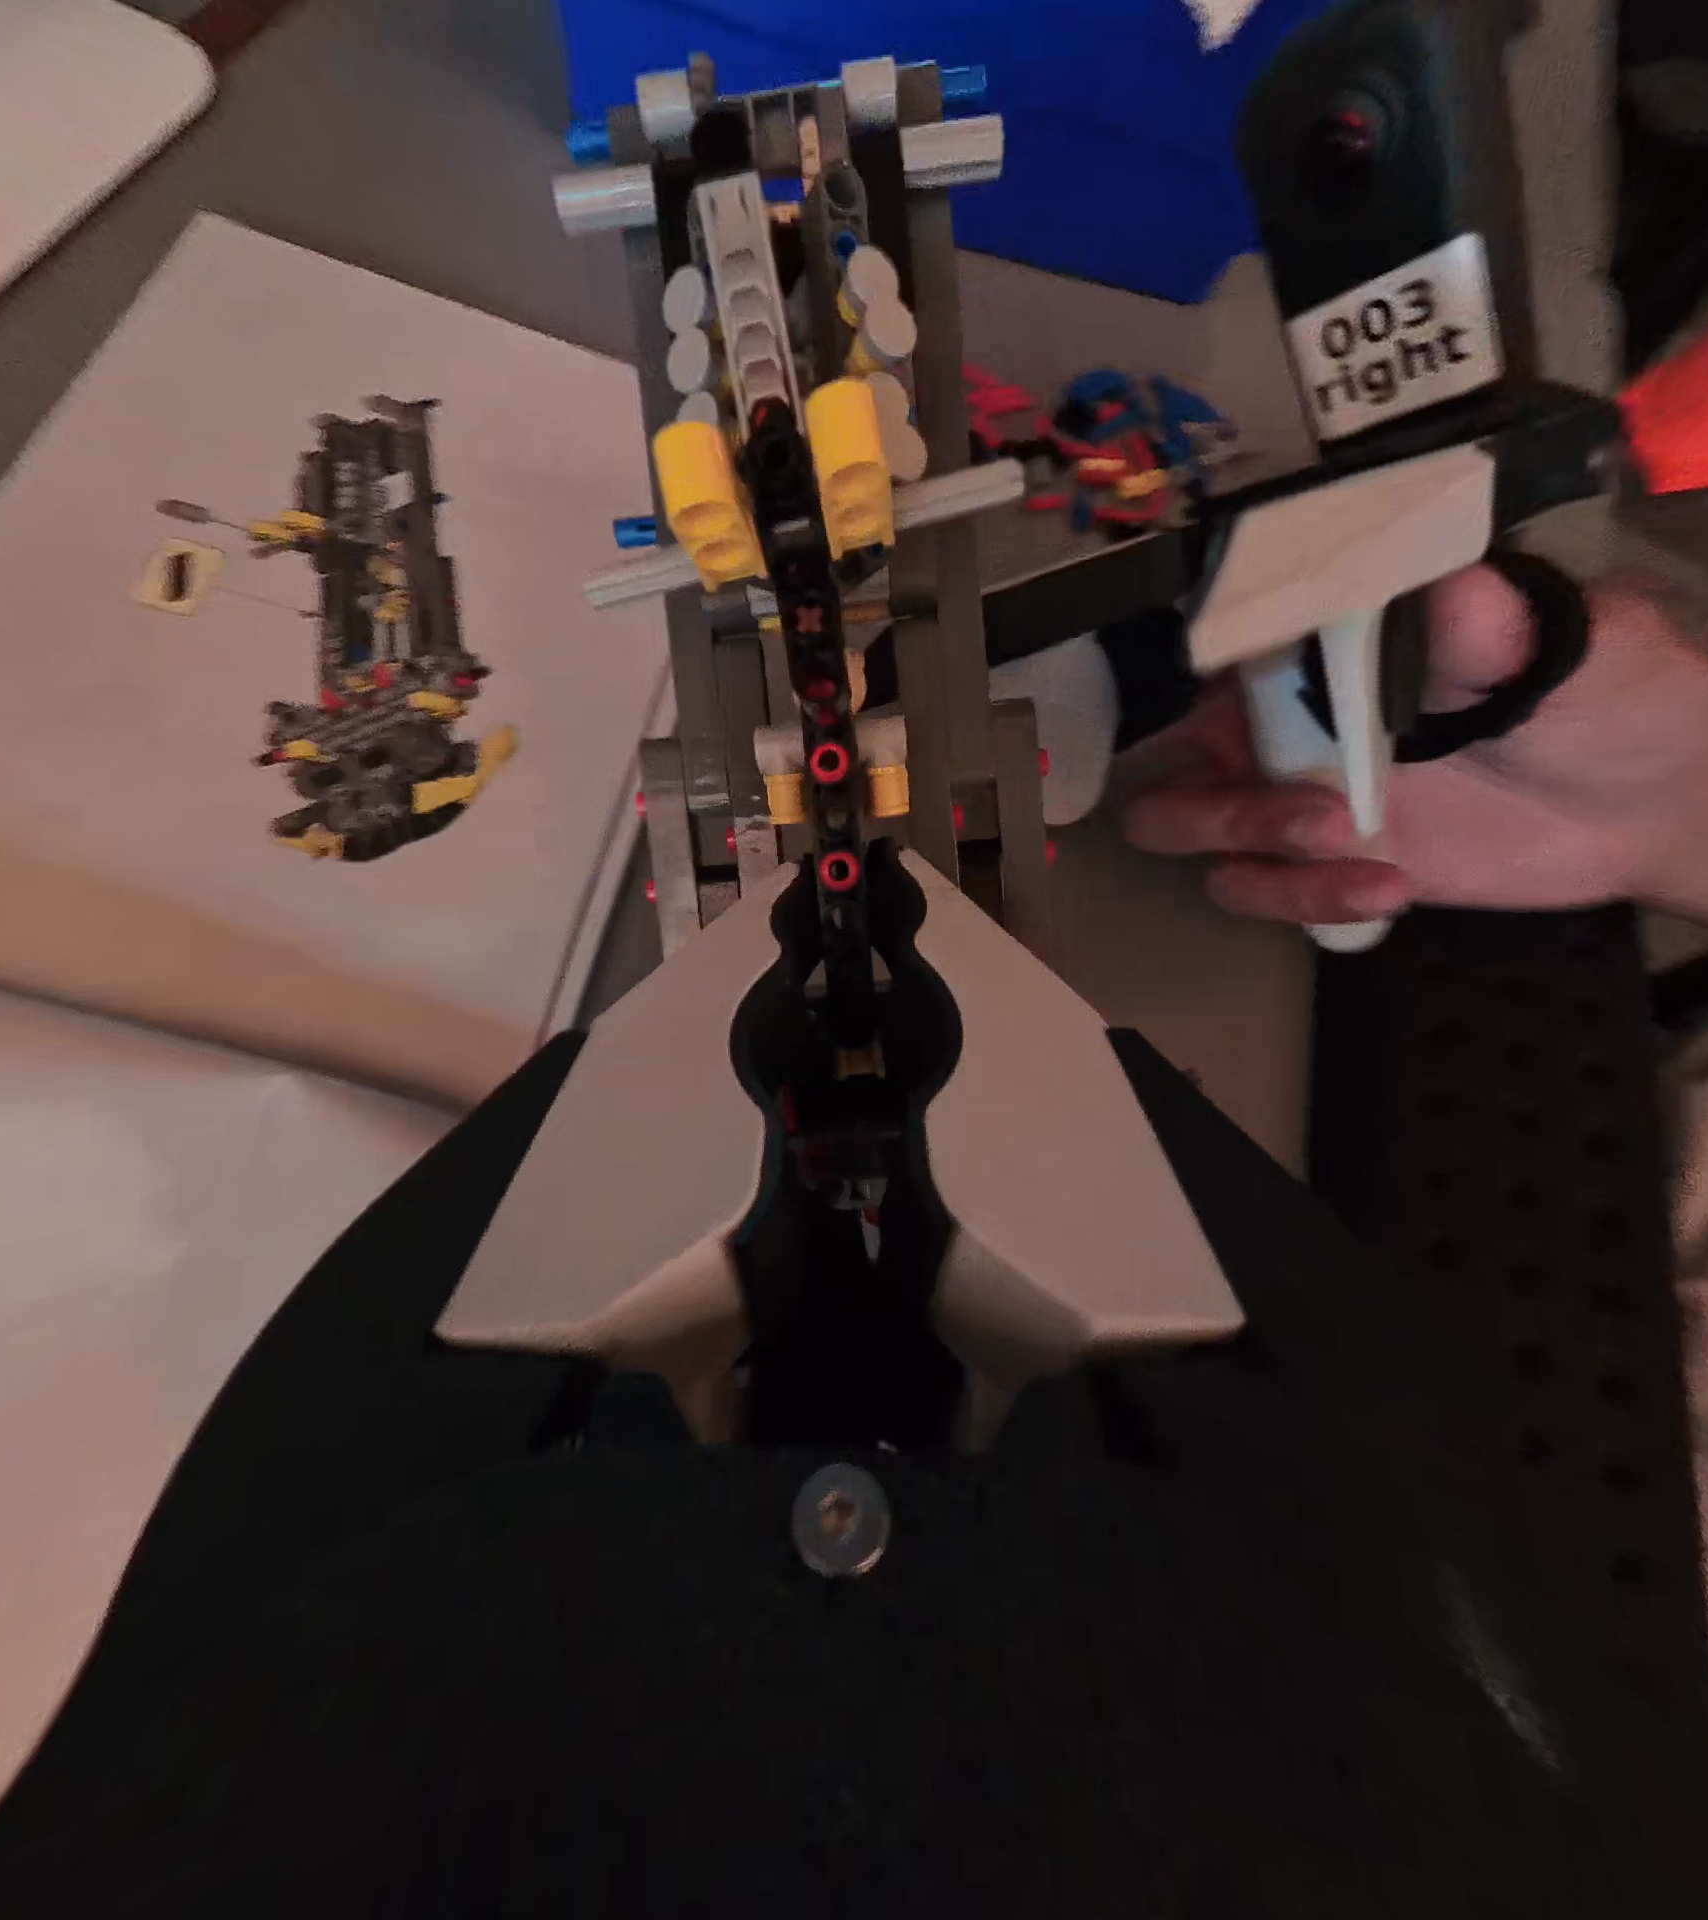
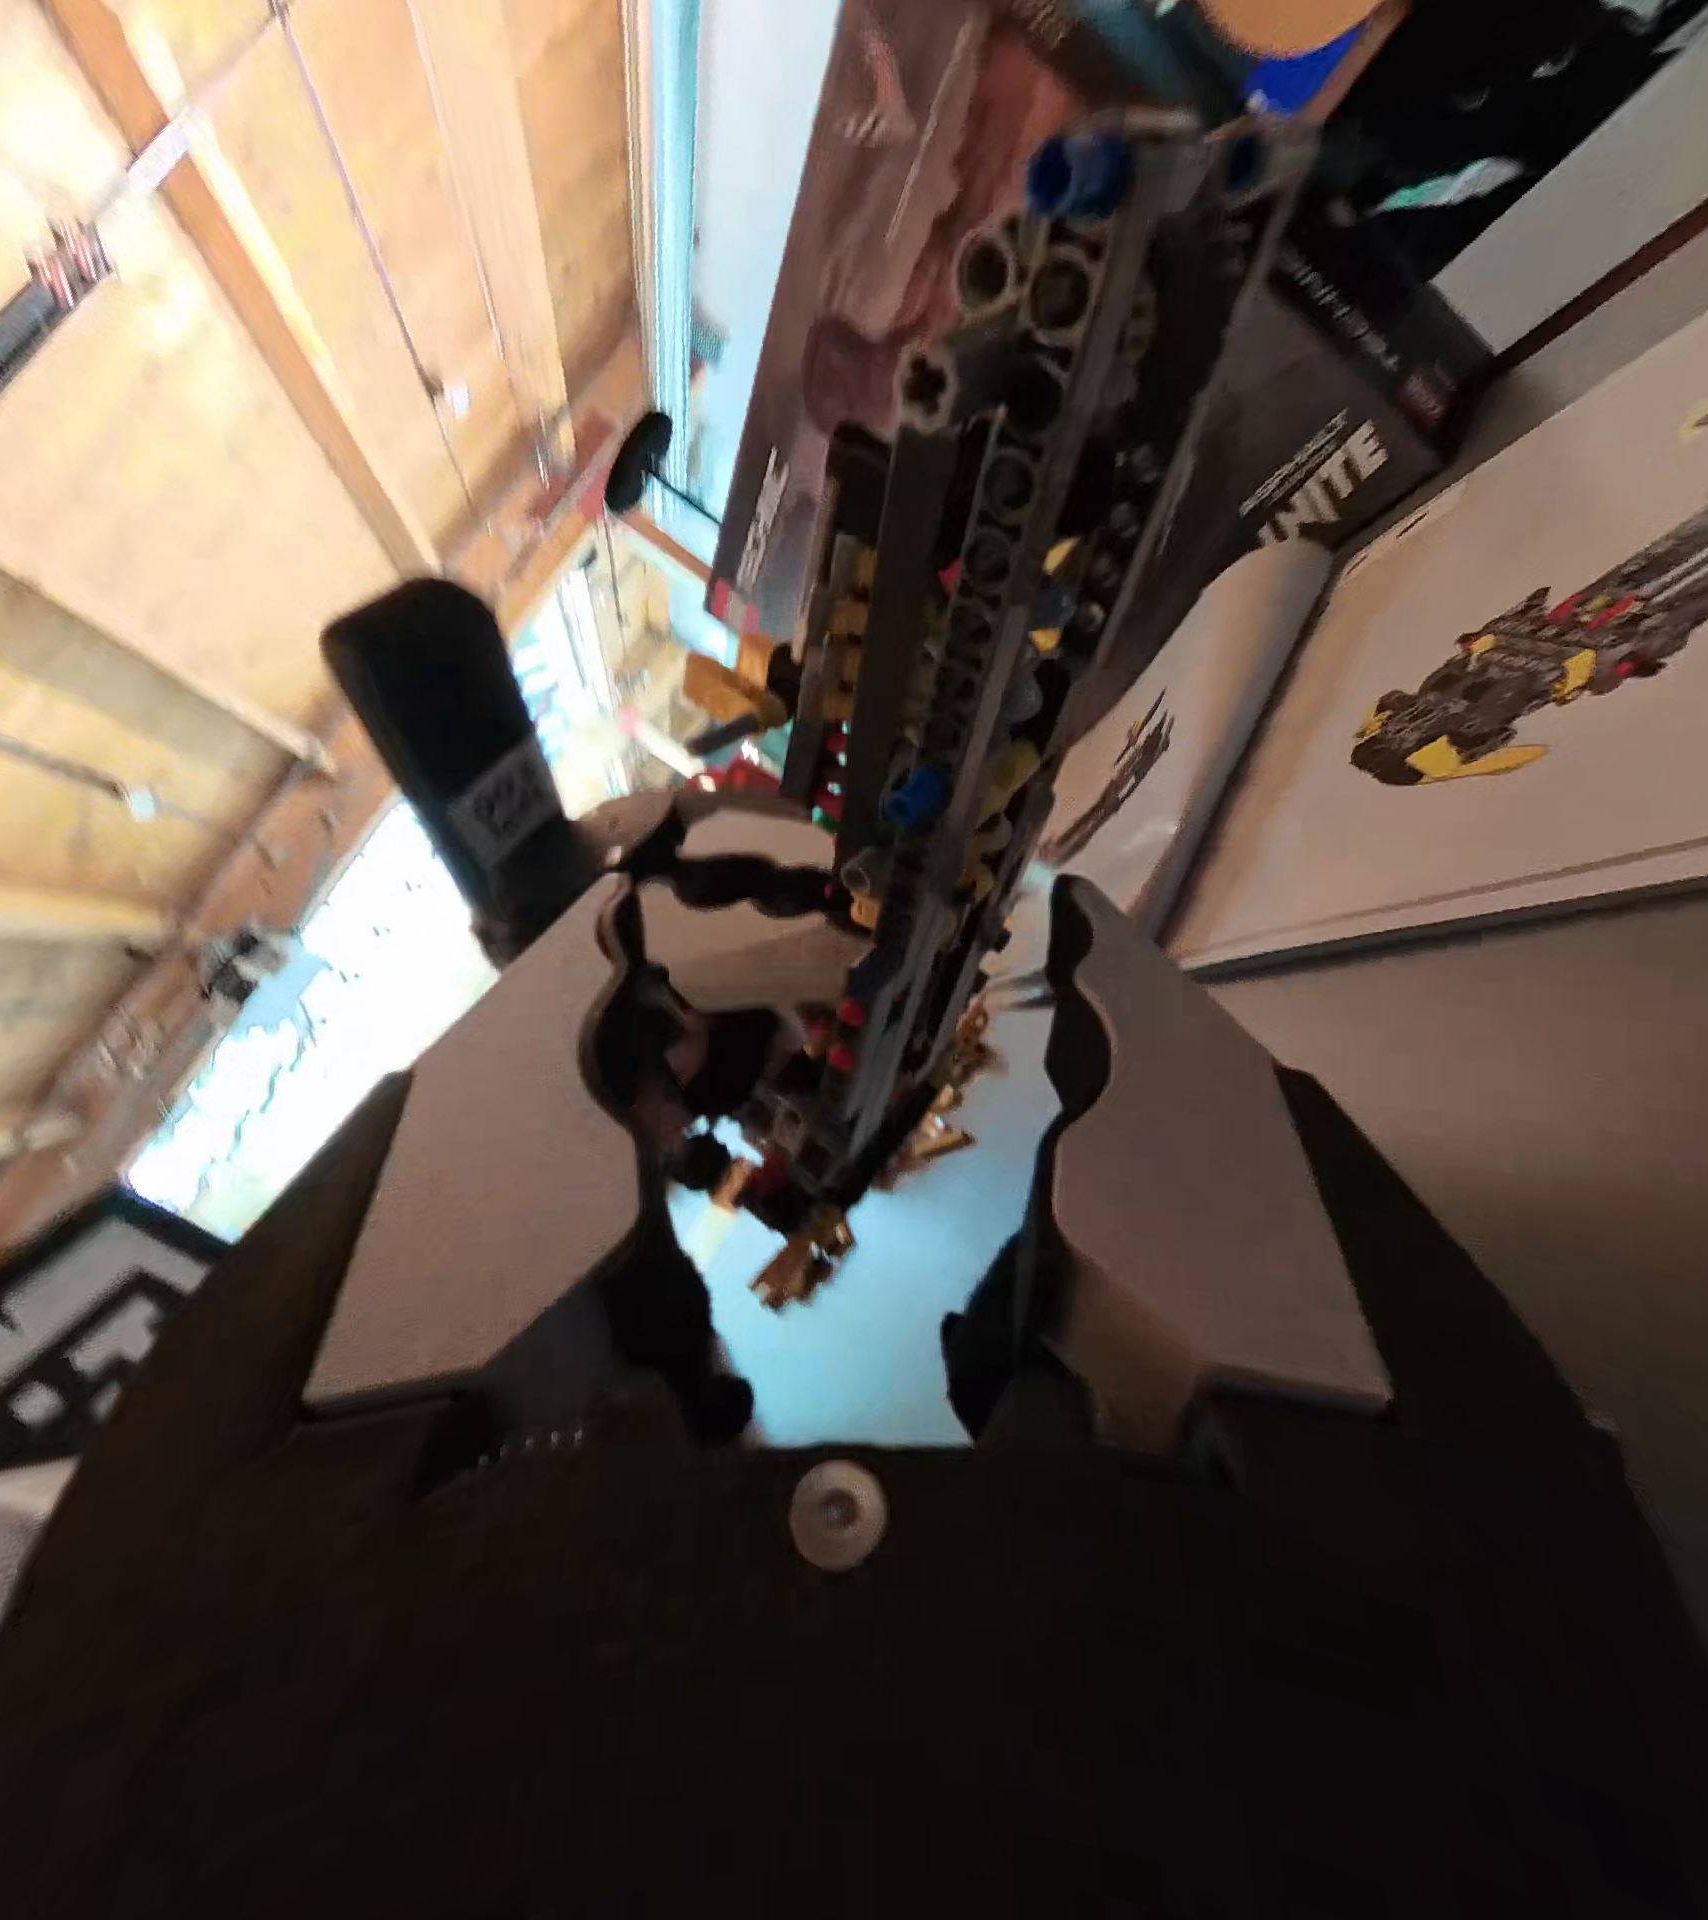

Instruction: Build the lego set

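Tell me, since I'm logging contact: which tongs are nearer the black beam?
Left. The left tongs are shut on the black beam at its near end; the right tongs are open beside the model, off the beam.

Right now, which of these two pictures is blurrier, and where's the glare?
Right wrist view is blurrier: the long grey lego frame and wooden wall smear, with a blown-out bright patch lower left. Left wrist view is dimmer but sharper; only the open instruction booklet smears.

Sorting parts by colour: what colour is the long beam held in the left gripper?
Black, with red pins; the beam shows best in the left wrist view.
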